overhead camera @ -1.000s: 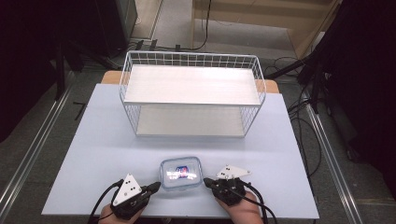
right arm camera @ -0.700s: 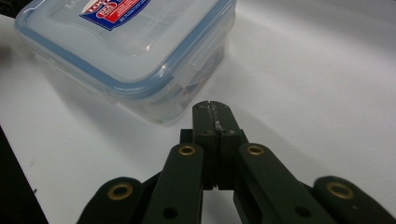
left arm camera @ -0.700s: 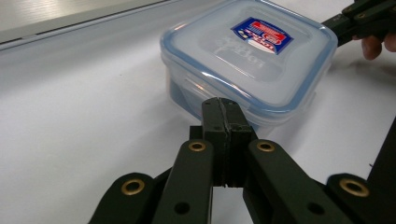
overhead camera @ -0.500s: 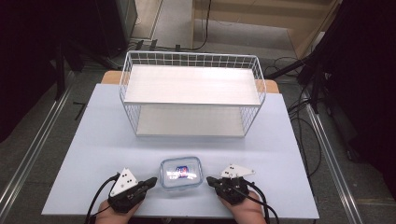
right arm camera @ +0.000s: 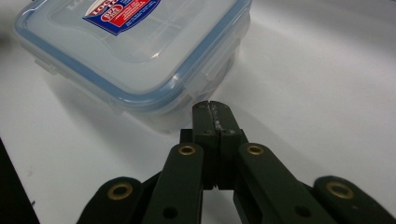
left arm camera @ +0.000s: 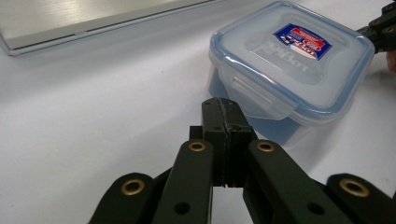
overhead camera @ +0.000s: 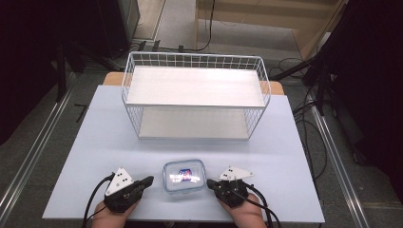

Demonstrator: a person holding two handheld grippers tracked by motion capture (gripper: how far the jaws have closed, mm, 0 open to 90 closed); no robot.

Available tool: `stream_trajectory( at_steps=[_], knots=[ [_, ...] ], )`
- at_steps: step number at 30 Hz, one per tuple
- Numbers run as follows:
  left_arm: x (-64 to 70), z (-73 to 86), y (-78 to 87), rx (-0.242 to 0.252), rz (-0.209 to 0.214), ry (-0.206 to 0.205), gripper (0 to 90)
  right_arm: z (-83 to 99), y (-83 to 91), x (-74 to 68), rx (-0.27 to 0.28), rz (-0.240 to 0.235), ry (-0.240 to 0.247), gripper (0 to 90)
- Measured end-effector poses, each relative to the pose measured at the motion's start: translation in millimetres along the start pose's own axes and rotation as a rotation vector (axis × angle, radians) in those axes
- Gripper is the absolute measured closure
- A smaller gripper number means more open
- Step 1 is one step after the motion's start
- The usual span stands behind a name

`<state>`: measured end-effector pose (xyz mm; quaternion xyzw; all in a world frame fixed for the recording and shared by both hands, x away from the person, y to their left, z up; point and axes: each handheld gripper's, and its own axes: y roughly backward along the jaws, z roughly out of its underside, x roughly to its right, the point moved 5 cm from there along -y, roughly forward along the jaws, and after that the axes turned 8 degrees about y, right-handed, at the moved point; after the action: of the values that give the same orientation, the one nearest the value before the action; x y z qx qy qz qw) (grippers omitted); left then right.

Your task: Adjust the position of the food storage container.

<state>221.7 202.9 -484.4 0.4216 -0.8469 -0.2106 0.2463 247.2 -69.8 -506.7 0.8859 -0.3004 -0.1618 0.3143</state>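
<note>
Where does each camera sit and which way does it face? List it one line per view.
High view: above the person's side, looking forward and down on the table, wire rack and container; both hands with left gripper and right gripper show.
Left gripper view: rides the left gripper, jaws shut, facing the container.
Right gripper view: rides the right gripper, jaws shut, facing the container.
Shared: all three show the container.

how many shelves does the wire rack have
2. The upper shelf is a pale board across the top of the white wire rack; the lower shelf sits beneath it near the table, partly hidden by the upper one. Both look bare.
</note>
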Motion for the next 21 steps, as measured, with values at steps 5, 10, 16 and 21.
stream_trajectory(
  at_steps=[5, 10, 16, 21],
  knots=[
    [-5.9, -4.7, 2.9, 0.018, -0.010, 0.017, 90.0, -0.5, 0.2, -10.4, 0.000, -0.041, 0.021, 90.0],
    [-11.0, -12.9, 7.2, 0.032, -0.018, 0.023, 88.4, -1.1, 9.6, -11.6, 0.019, -0.029, 0.023, 90.0],
    [-14.4, -19.0, 7.0, 0.025, -0.014, 0.038, 74.2, -3.4, 27.0, 8.1, 0.099, -0.005, -0.083, 80.0],
    [-18.8, -21.2, 6.5, 0.036, -0.034, 0.055, 56.2, -15.7, 32.1, 18.6, 0.174, 0.002, -0.151, 58.0]
  ],
)
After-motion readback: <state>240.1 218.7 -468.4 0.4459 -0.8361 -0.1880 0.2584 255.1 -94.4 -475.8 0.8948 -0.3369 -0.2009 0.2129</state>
